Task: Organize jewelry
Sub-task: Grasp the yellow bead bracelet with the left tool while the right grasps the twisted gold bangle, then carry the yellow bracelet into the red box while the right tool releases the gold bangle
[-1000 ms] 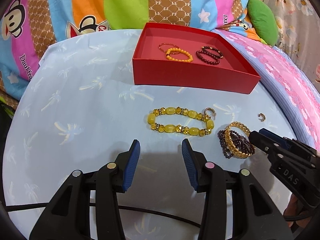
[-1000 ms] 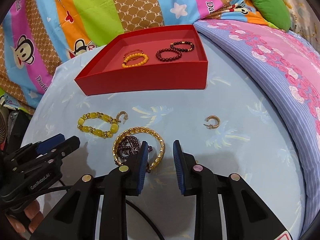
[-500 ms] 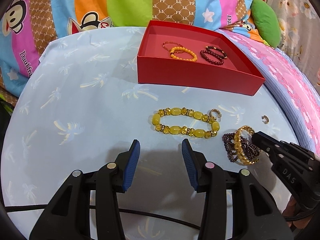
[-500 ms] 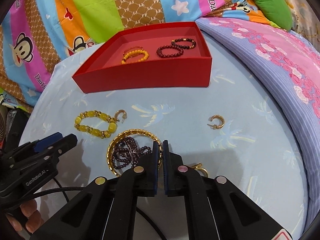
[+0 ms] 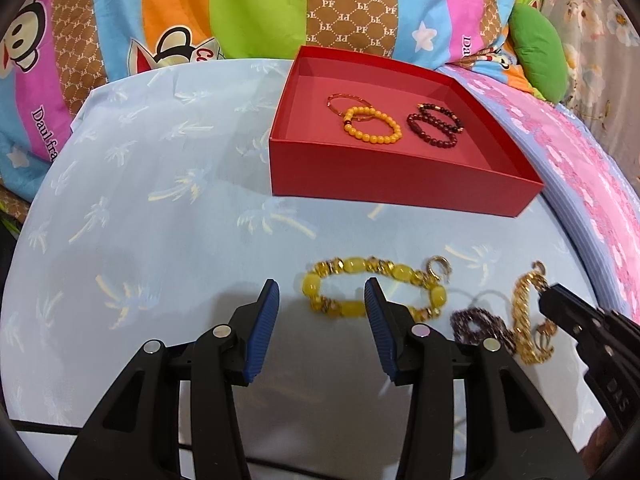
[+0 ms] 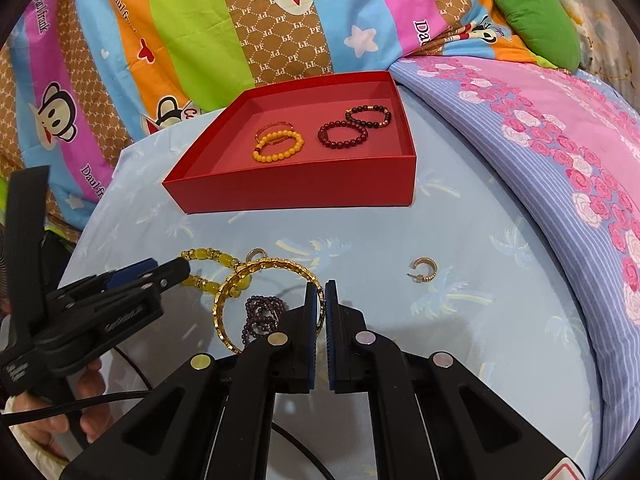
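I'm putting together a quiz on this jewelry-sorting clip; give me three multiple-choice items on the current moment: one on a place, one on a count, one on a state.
1. Where does the small gold hoop earring lie?
A. in the red box
B. alone on the light blue palm-print sheet
C. on the pink floral quilt

2. How many bracelets lie in the open red cardboard box?
A. two
B. four
C. six

3. How do the right gripper jaws stand?
A. wide open above the box
B. closed on the gold chain-link bangle
C. closed on the yellow bead bracelet

Key: 1 B, it sits on the sheet right of the other pieces. 2 B, a thin red ring, an orange bead loop and two dark red bead loops show. 3 B, the blue pads pinch the bangle's rim, with the bangle tilted up.
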### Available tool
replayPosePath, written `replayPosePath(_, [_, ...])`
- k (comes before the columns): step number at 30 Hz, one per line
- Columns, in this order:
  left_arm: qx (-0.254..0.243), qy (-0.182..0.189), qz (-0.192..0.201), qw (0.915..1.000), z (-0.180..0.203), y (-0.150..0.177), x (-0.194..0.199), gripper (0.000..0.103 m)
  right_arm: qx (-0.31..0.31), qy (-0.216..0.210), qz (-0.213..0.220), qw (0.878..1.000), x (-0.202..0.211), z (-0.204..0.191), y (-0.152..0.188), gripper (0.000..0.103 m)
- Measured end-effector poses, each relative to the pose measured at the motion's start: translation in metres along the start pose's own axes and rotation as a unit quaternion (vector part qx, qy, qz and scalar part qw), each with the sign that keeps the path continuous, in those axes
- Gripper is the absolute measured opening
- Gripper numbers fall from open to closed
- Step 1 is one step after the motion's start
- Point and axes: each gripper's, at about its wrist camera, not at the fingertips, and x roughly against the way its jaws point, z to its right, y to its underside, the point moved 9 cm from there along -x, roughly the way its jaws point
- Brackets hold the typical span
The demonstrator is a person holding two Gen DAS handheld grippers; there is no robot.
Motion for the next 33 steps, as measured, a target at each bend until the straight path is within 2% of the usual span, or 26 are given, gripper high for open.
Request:
replayPosePath(8, [-0.024, -0.017, -0.003, 0.9996, 0.003, -0.005, -0.016, 0.040, -0.004, 0.001, -0.006, 1.000, -0.005, 0.002, 0.000, 0.004])
replayPosePath(13, [-0.039, -0.019, 0.003, 0.9990, 0.007, -0.006, -0.018, 0.028, -0.008, 0.003, -0.012, 1.000, -0.011, 0.005, 0.001, 0.004])
replayPosePath(18, [-0.046, -0.021, 0.007, 0.9987, 0.008, -0.008, -0.018, 0.010, -0.008, 0.003, -0.016, 1.000, -0.014, 0.005, 0.001, 0.004])
replayPosePath(28, [-0.050, 0.002, 0.018, 0.9986, 0.018, -0.014, 0.003, 0.009, -0.010, 0.005, -0.004, 1.000, -0.006, 0.006, -0.006, 0.004])
replayPosePath(33, [-0.059, 0.021, 0.042, 0.9971, 0.031, -0.031, 0.030, 0.009, -0.013, 0.008, 0.010, 1.000, 0.004, 0.010, -0.017, 0.004])
